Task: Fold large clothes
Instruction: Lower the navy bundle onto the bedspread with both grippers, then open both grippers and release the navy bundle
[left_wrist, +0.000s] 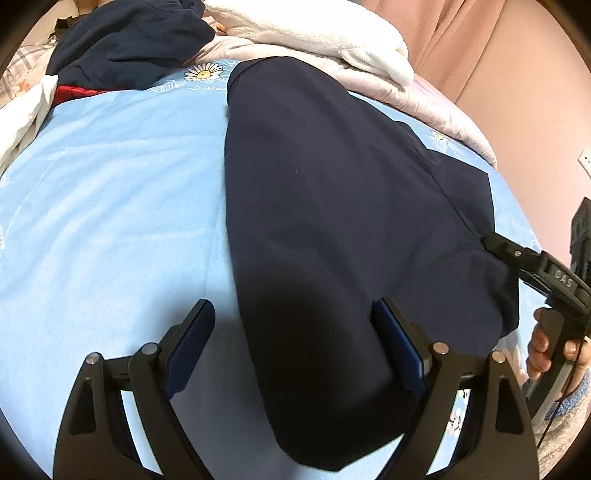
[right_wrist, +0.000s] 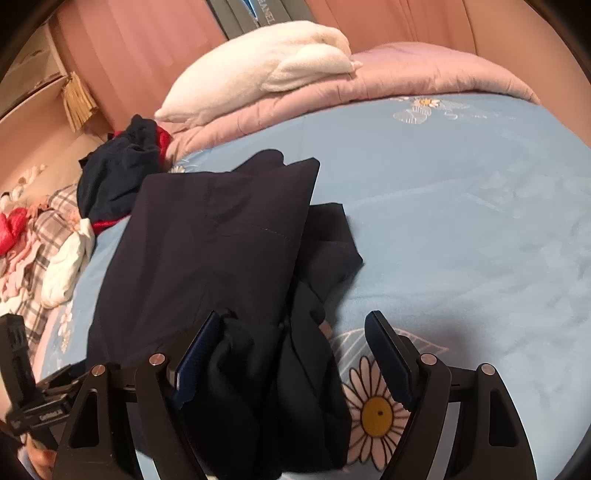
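A dark navy garment (left_wrist: 332, 221), lying partly folded on the light blue bed sheet (left_wrist: 110, 184), occupied the middle of both views. The cloth looked soft, limp and fairly light, with a matte weave unlikely to slip; it would probably sag and crease wherever unsupported, so a hold at a hem, corner or folded edge appeared the soundest choice. In the right wrist view its near end was bunched into loose folds (right_wrist: 266, 369), while the far portion lay flatter with a stitched seam visible.

The left gripper (left_wrist: 295, 347) stood spread wide, its left finger over bare sheet and its right finger over the cloth, with the garment's near left edge between them; nothing was pinched. The right gripper (right_wrist: 295, 362) was likewise released, straddling the bunched folds, the left pad touching or just beside the cloth; contact could not be settled. A hand (left_wrist: 546, 347) held the right gripper's handle at the edge of the left wrist view.

Beyond the garment lay a second dark heap with red trim (right_wrist: 122, 177), a white fleece blanket (right_wrist: 266, 66) on a pink quilt (right_wrist: 406, 74), and printed daisies on the sheet. What kind of garment it was, its sleeves or legs, and its layers beneath could not be made out; its near end was cut off by the gripper bodies.
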